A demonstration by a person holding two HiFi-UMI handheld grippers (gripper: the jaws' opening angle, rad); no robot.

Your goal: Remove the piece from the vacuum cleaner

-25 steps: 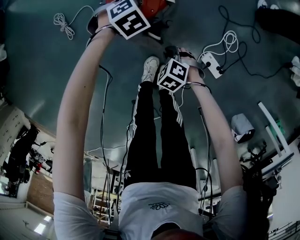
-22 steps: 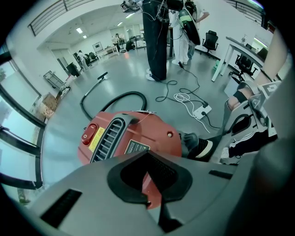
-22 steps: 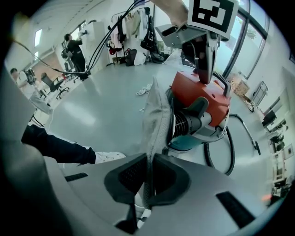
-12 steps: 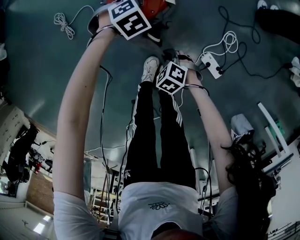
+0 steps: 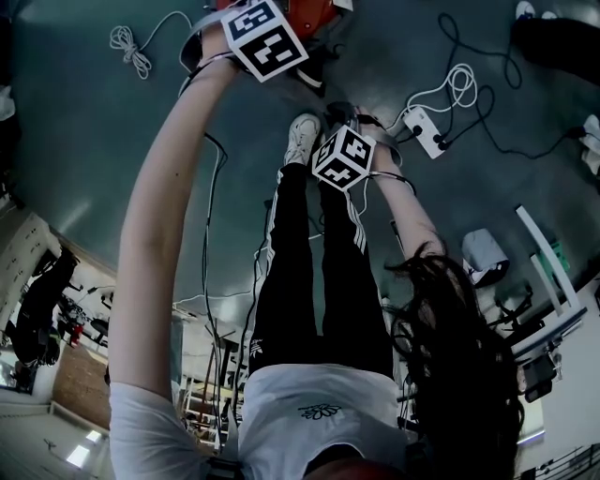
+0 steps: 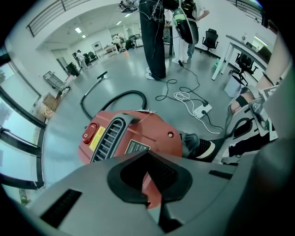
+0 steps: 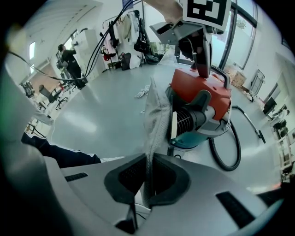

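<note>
The red vacuum cleaner [image 6: 133,136] lies on the grey floor, and only its top edge [image 5: 309,13] shows in the head view. In the right gripper view its red body [image 7: 203,92] sits on a teal base with a ribbed black hose socket [image 7: 189,117]. My right gripper [image 7: 148,171] is shut on a grey cloth piece [image 7: 156,117] that stands up just in front of that socket. My left gripper [image 6: 148,177] has its jaws together, tips down on the vacuum's red top [image 7: 203,60]. Both marker cubes show in the head view, the left one [image 5: 262,37] and the right one [image 5: 345,155].
The black hose [image 7: 226,154] loops across the floor behind the vacuum. A white power strip [image 5: 424,127] with cables lies to the right, a coiled white cord [image 5: 127,47] to the left. The person's white shoe [image 5: 300,136] stands by the right gripper. People stand further back [image 6: 154,37].
Dark hair has swung into the lower right of the head view. The right cube has crept slightly up and left, and the left cube a little to the right.
</note>
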